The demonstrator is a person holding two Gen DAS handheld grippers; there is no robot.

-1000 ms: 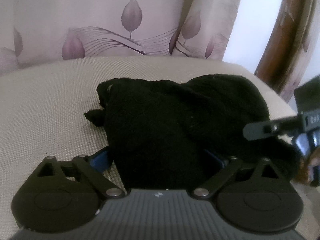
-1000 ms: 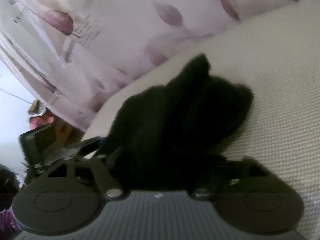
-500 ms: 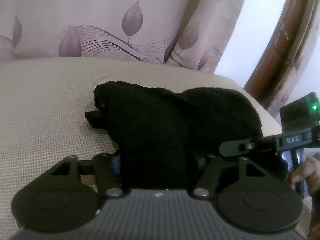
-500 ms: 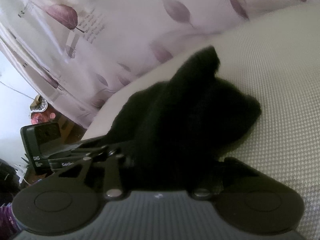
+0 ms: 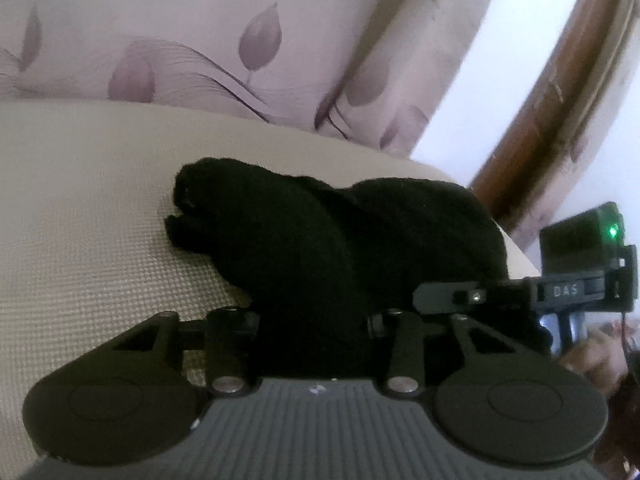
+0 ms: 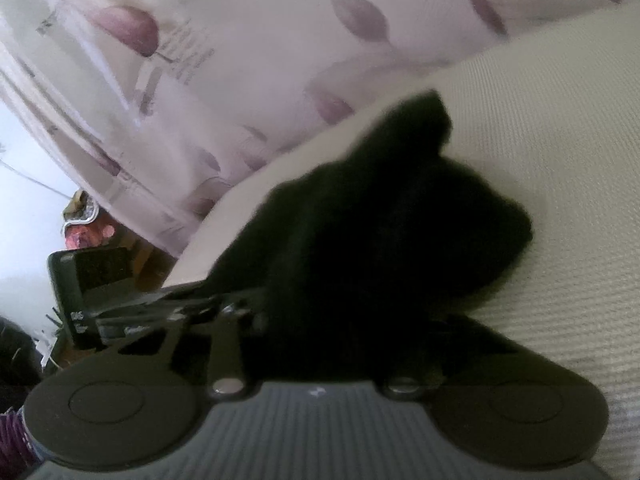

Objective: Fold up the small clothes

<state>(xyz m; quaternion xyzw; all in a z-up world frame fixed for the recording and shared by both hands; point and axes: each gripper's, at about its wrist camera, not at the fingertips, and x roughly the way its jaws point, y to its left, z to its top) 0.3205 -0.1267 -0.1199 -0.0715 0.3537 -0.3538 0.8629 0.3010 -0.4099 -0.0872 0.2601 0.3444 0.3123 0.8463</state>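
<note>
The black garment (image 5: 340,248) lay bunched on the beige woven cushion (image 5: 80,208), near its right-hand edge, with the leaf-print curtain (image 5: 160,40) behind it.

Left side. The left gripper (image 5: 316,332) had narrowed over the last second: its linkage arms, splayed wide a second earlier, now stood nearly upright, and the near hem of the garment filled the gap between them. The fingertips themselves were buried in black cloth, so a firm hold is probable but could not be confirmed from this view. The garment's small loose end (image 5: 180,228) pointed left across the cushion and had not moved.

Right side. The right gripper (image 6: 320,344) had followed the same sequence. Its linkages had drawn inward, and the cloth was gathered between them; the right wrist view was blurred by motion, which suggests the tool was travelling. In the left wrist view, the right tool's finger (image 5: 452,296) lay against the garment's right edge, closer to the left gripper than half a second before.

Consequence for the task. Both tools appeared to have taken the near edge at two adjacent points. The fold itself was not yet made; the garment remained a lump. The next step would probably be to lift and spread the edge.
</note>
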